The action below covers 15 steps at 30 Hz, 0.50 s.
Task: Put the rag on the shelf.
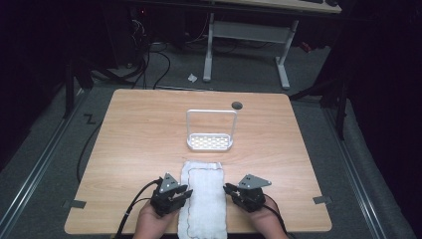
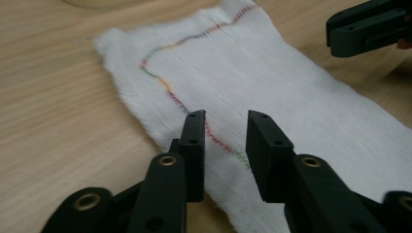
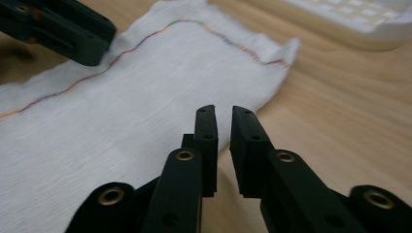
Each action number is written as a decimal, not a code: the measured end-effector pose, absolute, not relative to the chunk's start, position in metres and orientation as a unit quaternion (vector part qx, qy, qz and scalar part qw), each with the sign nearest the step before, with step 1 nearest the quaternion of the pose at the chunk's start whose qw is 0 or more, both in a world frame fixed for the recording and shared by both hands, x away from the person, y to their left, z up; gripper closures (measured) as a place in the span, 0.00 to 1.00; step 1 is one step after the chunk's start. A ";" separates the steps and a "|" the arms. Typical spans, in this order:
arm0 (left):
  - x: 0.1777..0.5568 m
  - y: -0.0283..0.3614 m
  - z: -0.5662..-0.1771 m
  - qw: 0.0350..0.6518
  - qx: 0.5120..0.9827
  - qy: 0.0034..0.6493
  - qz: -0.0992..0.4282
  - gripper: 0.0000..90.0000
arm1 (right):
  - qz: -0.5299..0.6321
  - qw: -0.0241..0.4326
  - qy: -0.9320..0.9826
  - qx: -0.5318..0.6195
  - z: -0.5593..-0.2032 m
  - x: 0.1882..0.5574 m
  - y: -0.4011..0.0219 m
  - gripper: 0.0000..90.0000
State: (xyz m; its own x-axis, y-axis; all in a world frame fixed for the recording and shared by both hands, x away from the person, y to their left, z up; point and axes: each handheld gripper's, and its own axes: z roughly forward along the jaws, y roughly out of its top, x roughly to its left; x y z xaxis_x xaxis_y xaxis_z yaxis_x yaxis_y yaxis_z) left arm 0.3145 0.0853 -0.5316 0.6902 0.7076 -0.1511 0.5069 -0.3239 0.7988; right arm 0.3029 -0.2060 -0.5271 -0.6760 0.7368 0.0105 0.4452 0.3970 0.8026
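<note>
On one wooden table (image 1: 139,144), largest of all: one white towel (image 1: 204,199), two grippers, one white rack (image 1: 210,130), one dark round hole (image 1: 237,105).

Towel: flat at middle of near edge, hanging slightly past it; long axis from near edge toward far edge, far short end pointing at rack. One thin multicoloured stitched line along its border, clear in left gripper view (image 2: 165,87) and right gripper view. No label, brand or writing readable anywhere.

Rack: upright near table centre, well apart from all edges, just beyond towel's far end; perforated base, tall wire loop handle.

Left gripper (image 1: 183,193): just beside towel's left long edge, near the near edge, held in a hand (image 1: 154,224); jaws parted with a clear gap, hovering over the stitched border in left gripper view (image 2: 226,145), pads pressing on nothing.

Right gripper (image 1: 229,189): just beside towel's right long edge, held in the other hand (image 1: 266,219); jaws slightly apart, a narrow slit between them in right gripper view (image 3: 223,145), over towel's edge and bare wood, nothing clamped.

Hole: smallest, close to far edge, right of centre.
</note>
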 end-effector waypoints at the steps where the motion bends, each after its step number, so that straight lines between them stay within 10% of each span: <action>1: 0.317 0.089 -0.531 0.447 0.799 0.385 0.118 0.70 | 0.417 0.184 0.812 0.364 -0.527 0.305 -0.209 0.86; 6: 0.337 0.102 -0.529 0.458 0.763 0.432 0.147 0.51 | 0.417 0.172 0.813 0.368 -0.529 0.318 -0.220 0.80; 15: 0.385 0.083 -0.537 0.414 0.771 0.464 0.137 0.52 | 0.420 0.180 0.810 0.367 -0.524 0.321 -0.218 0.61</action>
State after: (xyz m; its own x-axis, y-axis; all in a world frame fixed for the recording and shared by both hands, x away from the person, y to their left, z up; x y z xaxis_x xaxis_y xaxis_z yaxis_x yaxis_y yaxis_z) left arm 0.3854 0.0826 -0.5372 0.5315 0.8291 -0.1734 0.6028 -0.2263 0.7651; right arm 0.3208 -0.2176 -0.5235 -0.6657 0.7461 0.0163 0.4430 0.3775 0.8132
